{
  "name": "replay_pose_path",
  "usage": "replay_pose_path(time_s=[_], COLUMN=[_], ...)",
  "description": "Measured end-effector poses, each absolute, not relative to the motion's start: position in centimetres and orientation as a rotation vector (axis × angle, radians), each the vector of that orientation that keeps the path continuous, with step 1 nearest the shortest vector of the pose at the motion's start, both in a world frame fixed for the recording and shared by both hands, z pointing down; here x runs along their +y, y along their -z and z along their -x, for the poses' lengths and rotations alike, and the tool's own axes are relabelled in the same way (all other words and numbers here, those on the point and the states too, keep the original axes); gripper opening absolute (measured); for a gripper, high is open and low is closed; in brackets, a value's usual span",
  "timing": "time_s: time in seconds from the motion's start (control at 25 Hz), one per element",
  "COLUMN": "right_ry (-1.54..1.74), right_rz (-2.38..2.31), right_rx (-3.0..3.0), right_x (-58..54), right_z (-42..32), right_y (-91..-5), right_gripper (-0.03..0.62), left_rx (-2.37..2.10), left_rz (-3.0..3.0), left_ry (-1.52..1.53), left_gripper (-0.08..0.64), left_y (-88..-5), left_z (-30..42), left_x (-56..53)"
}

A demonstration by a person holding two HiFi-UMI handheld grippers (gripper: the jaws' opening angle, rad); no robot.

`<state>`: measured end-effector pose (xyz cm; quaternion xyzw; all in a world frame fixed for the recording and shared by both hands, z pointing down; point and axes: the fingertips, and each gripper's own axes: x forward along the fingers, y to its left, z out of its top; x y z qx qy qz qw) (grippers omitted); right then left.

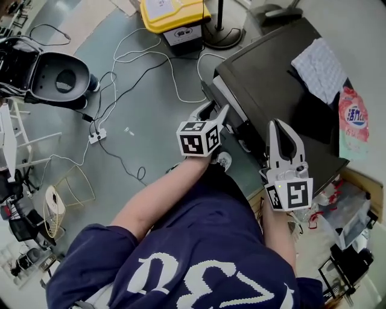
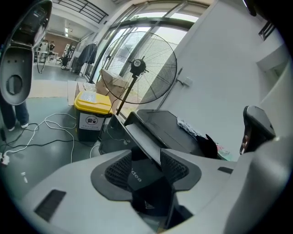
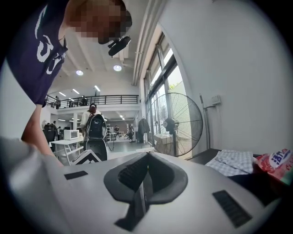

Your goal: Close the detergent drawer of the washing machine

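Detergent drawer point(image 1: 228, 99), pale grey tray with a dark front panel: stands pulled out of the front top edge of the black-topped washing machine point(image 1: 271, 90), at about 1 o'clock from the person in the head view.

Left gripper point(image 1: 216, 111): claw parted, its ribbed pads either side of the drawer's dark front panel, which fills the gap in the left gripper view; whether the pads touch it cannot be told.

Right gripper point(image 1: 278, 122): claw closed, empty, tips pointing to 12 o'clock over the machine's near edge, at 3 o'clock from the left gripper and apart from it.

Machine top: white chequered cloth point(image 1: 319, 66) toward the far edge; pink-and-red detergent bag point(image 1: 354, 117) at the 3 o'clock edge. The dark surface between them and the drawer is bare.

Grey floor point(image 1: 151, 108): open at 9 to 11 o'clock of the left gripper, crossed by loose white cables point(image 1: 139, 60).

Yellow-lidded bin point(image 1: 172, 15): at 12 o'clock, beside the round base of a standing metal fan point(image 1: 223, 36) close to the machine's far corner.
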<state>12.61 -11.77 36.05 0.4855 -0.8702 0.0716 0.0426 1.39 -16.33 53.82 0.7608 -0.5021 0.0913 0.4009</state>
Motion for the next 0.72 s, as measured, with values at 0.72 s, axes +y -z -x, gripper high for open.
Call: replay_pose_path(time_s=[0.72], right_ry=[-0.36], right_rz=[-1.472], right_rx=[-2.606], right_x=[-11.1], right_z=[-11.8], right_y=[-39.8], right_gripper=[0.017], left_rx=[-1.17], left_rz=[-2.356], left_ry=[-0.517], left_gripper=[0.247], left_y=[-51.4], left_z=[-1.3], left_x=[-16.3])
